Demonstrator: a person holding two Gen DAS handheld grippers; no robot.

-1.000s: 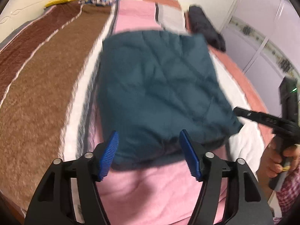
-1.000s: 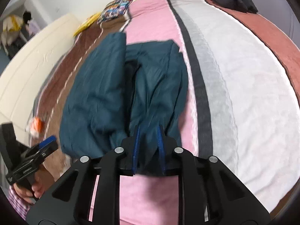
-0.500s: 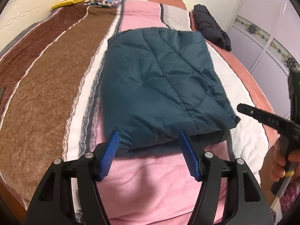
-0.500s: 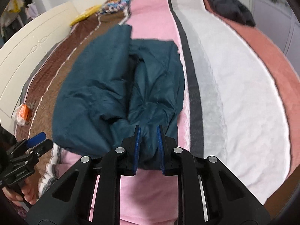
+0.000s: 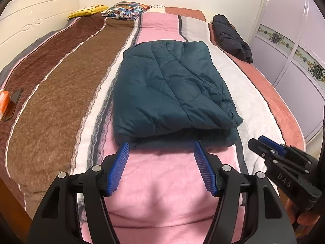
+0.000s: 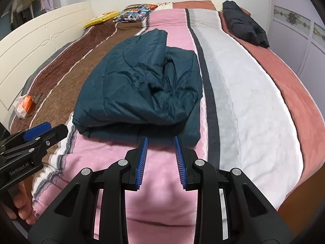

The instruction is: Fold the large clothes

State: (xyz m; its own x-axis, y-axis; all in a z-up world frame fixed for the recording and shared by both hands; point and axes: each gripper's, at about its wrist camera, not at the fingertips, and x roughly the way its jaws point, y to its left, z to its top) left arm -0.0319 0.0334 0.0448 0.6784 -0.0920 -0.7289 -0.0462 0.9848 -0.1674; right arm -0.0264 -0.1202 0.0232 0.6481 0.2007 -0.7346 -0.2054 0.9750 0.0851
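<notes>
Jackets: two on the bed [image 5: 61, 93] – one teal jacket [image 5: 170, 93] folded, one black jacket [image 5: 231, 38] bundled
Tools: two, both with blue pads
Pillows: two beyond the teal jacket at the far end of the bed – one yellow pillow [image 5: 88, 11], one patterned pillow [image 5: 128, 12]
Small items: an orange packet [image 6: 25, 104] and a dark flat object [image 5: 15, 99], far to the left of the teal jacket, by the headboard [image 6: 40, 42]
Teal jacket: lies flat on the pink and white stripes, upper layer folded over a lower layer that shows along the near edge; quilted top smooth in the left view, creased and bunched on its right side in the right view [image 6: 142, 85]
Left tool [image 5: 161, 169]: released, jaws spread wide, nothing between the pads; hangs over the pink stripe just short of the teal jacket's near edge, not touching it
Right tool [image 6: 160, 162]: released, jaws parted by a narrower gap, holding nothing; just short of the teal jacket's near right part, apart from the cloth
Tools to each other: the right one shows at the left view's right edge [image 5: 284, 162], the left one at the right view's left edge [image 6: 34, 142], both nearer than the teal jacket
Black jacket: far right of the teal jacket, on the rust stripe near the wardrobe [image 5: 294, 46]
</notes>
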